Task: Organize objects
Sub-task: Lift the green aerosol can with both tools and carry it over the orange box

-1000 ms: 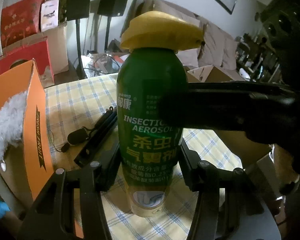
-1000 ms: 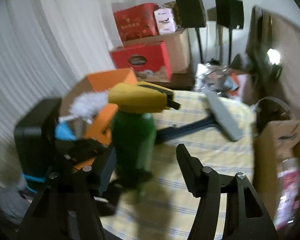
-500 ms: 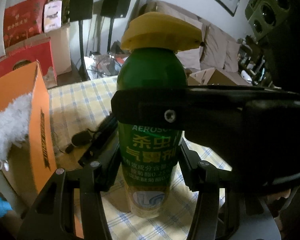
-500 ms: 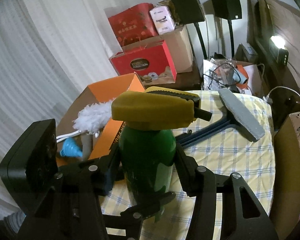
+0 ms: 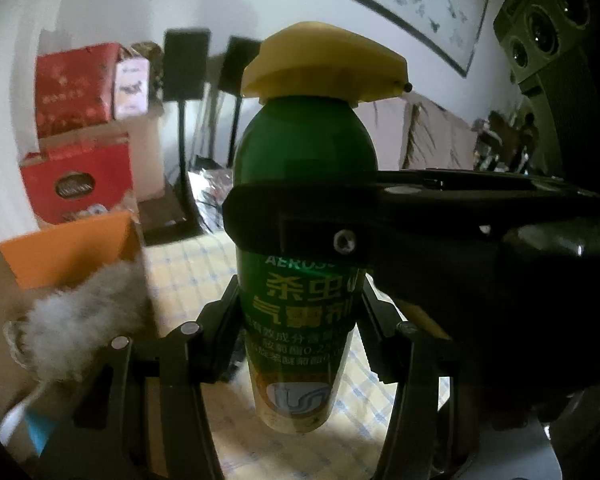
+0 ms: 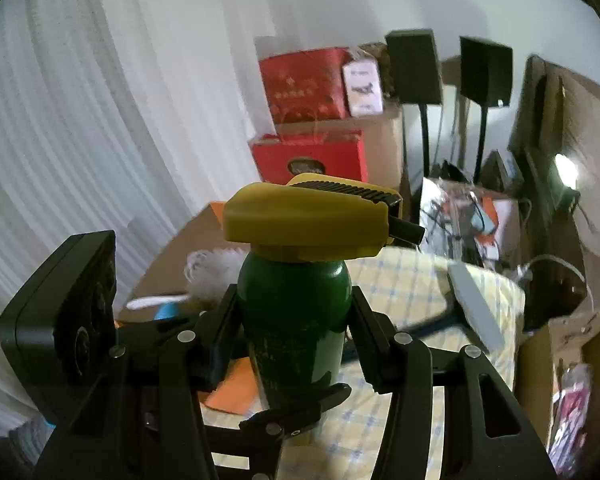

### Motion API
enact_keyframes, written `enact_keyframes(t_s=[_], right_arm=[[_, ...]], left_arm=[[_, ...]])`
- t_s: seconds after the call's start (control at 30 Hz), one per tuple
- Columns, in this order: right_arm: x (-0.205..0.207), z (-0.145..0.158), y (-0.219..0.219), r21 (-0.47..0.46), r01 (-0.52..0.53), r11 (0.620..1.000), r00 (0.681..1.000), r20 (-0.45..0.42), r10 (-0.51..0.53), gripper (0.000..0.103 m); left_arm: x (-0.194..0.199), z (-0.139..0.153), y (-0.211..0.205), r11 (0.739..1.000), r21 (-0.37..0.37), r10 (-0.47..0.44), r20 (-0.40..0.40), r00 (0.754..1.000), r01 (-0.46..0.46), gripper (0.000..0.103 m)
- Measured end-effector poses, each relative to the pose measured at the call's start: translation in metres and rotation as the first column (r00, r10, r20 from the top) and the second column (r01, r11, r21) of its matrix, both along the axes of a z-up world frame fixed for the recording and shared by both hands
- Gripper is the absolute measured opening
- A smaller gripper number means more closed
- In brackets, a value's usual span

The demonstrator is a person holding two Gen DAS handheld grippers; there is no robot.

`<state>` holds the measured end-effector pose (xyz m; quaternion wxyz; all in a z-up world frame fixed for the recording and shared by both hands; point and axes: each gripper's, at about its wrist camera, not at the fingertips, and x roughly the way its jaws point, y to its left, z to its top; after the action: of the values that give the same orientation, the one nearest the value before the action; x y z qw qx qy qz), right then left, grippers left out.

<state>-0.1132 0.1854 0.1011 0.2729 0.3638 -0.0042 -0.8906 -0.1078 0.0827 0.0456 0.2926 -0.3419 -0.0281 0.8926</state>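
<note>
A green insecticide aerosol can [image 5: 304, 176] with a yellow cap [image 5: 324, 64] stands upright, raised off the checked tablecloth [image 5: 188, 272]. My left gripper [image 5: 298, 296] is shut on its lower half, a finger on each side. My right gripper [image 6: 294, 300] is shut on the can [image 6: 294, 320] higher up, below the yellow cap [image 6: 308, 220]. In the left wrist view a right-gripper finger [image 5: 300, 220] crosses the can's front. In the right wrist view the left gripper's fingers [image 6: 296, 408] show under the can, its camera body at the left.
An orange cardboard box [image 5: 68, 256] holding a white feather duster [image 5: 80, 320] stands left of the can. A grey-padded squeegee [image 6: 472, 304] lies on the table [image 6: 412, 288]. Red boxes [image 6: 308, 156] and two speakers on stands [image 6: 416, 68] fill the back. A brown carton [image 6: 560, 344] sits at the right.
My right gripper came in and shut on the can that the left gripper held on the table. Both grippers then rose together, and the can has left the tablecloth.
</note>
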Motion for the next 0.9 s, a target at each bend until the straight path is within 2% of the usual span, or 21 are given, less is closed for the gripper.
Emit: enact_keyframes(t_s=[0.17, 0.37, 0.47, 0.7, 0.9], right_arm=[[-0.006, 0.016, -0.037, -0.004, -0.052, 0.999, 0.998, -0.024, 0.052, 0.053], [-0.021, 0.006, -0.081, -0.034, -0.096, 0.995, 0.995, 0.008, 0.096, 0.053], [-0.029, -0.008, -0.099, -0.034, -0.112, 0.993, 0.993, 0.043, 0.114, 0.053], [-0.058, -0.068, -0.112, -0.053, -0.101, 0.994, 0.972, 0.208, 0.110, 0.053], [-0.080, -0.111, -0.107, -0.066, -0.073, 0.995, 0.943, 0.320, 0.090, 0.053]], left_arm=[[-0.006, 0.010, -0.037, 0.999, -0.011, 0.050, -0.012, 0.999, -0.050, 0.050], [-0.016, -0.006, -0.076, 0.994, -0.020, 0.105, 0.033, 0.994, -0.104, 0.050], [-0.023, -0.024, -0.089, 0.993, -0.029, 0.116, 0.090, 0.989, -0.114, 0.050], [-0.043, -0.077, -0.098, 0.992, -0.044, 0.129, 0.246, 0.961, -0.122, 0.050], [-0.056, -0.104, -0.094, 0.989, -0.075, 0.146, 0.315, 0.938, -0.129, 0.050]])
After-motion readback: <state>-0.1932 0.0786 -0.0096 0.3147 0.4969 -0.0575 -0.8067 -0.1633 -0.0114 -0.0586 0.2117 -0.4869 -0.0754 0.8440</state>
